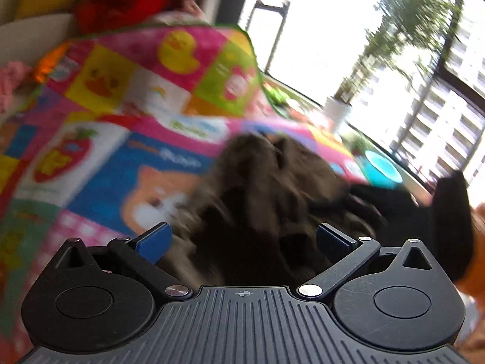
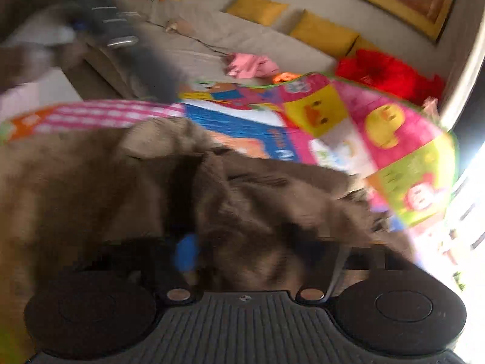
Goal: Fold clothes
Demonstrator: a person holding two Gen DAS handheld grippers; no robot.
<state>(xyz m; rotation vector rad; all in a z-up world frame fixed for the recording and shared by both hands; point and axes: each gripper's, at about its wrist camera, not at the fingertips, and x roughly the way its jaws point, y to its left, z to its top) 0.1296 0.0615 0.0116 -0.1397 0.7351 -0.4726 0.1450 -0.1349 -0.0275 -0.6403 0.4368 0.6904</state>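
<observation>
A brown-grey garment (image 1: pixel 266 188) lies crumpled on a colourful play mat (image 1: pixel 115 97). In the left wrist view my left gripper (image 1: pixel 242 239) is open, its blue-padded fingers (image 1: pixel 153 241) wide apart on either side of the garment's near end. In the right wrist view the same garment (image 2: pixel 127 188) is draped over my right gripper (image 2: pixel 257 257); one blue finger pad (image 2: pixel 185 256) shows through the folds and the other finger is hidden, so its state is unclear. Both views are motion-blurred. The mat (image 2: pixel 348 127) lies behind the garment.
A beige sofa (image 2: pixel 242 39) with yellow cushions (image 2: pixel 321 35), a pink garment (image 2: pixel 251 65) and a red plush (image 2: pixel 391 72) stands behind the mat. A large window (image 1: pixel 379 45), a white plant pot (image 1: pixel 336 110) and a turquoise bowl (image 1: pixel 383 171) are at right. A black object (image 1: pixel 451 227) is nearby.
</observation>
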